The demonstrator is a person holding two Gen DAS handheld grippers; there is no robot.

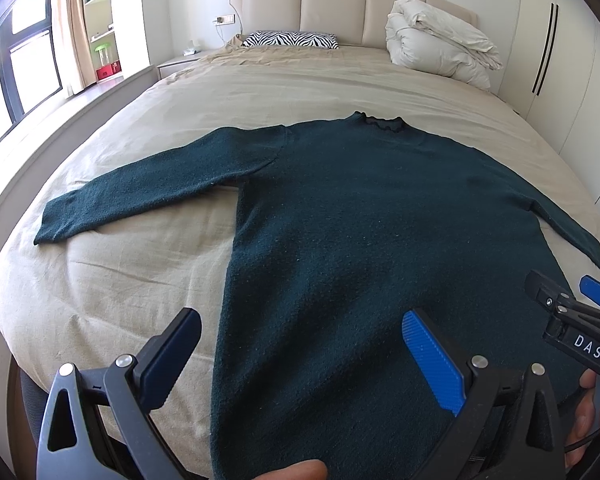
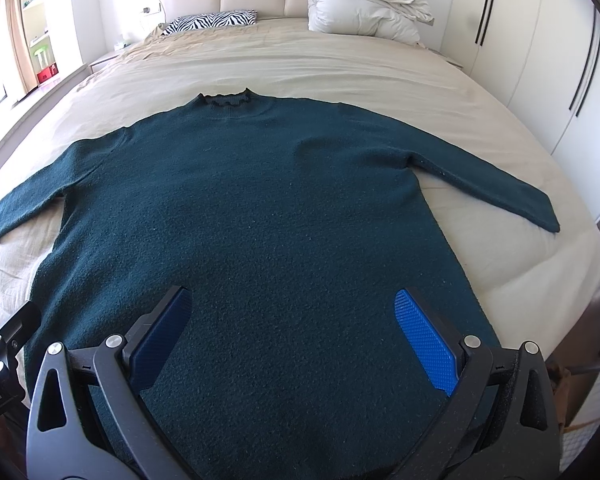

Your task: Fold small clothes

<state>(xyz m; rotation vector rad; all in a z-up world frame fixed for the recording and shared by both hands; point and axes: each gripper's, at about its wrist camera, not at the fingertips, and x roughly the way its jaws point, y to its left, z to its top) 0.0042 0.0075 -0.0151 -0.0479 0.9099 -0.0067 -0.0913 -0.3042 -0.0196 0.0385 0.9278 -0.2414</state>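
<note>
A dark teal knit sweater [image 1: 364,216] [image 2: 252,208] lies flat and face up on the beige bed, collar at the far side, both sleeves spread outward. My left gripper [image 1: 300,332] hovers open over the sweater's lower left hem, with its left finger above bare sheet and its blue-padded right finger above the knit. My right gripper [image 2: 292,308] is open above the lower middle of the sweater, nothing between its fingers. In the left wrist view, the right gripper [image 1: 568,292] shows at the right edge, held by a hand [image 1: 588,412].
The beige bed sheet [image 1: 140,264] [image 2: 500,240] surrounds the sweater. A zebra-print pillow [image 1: 290,39] [image 2: 210,21] and a bundled white duvet [image 1: 436,42] [image 2: 364,4] lie by the headboard. White wardrobes [image 2: 540,40] stand on the right, a window and shelves on the left.
</note>
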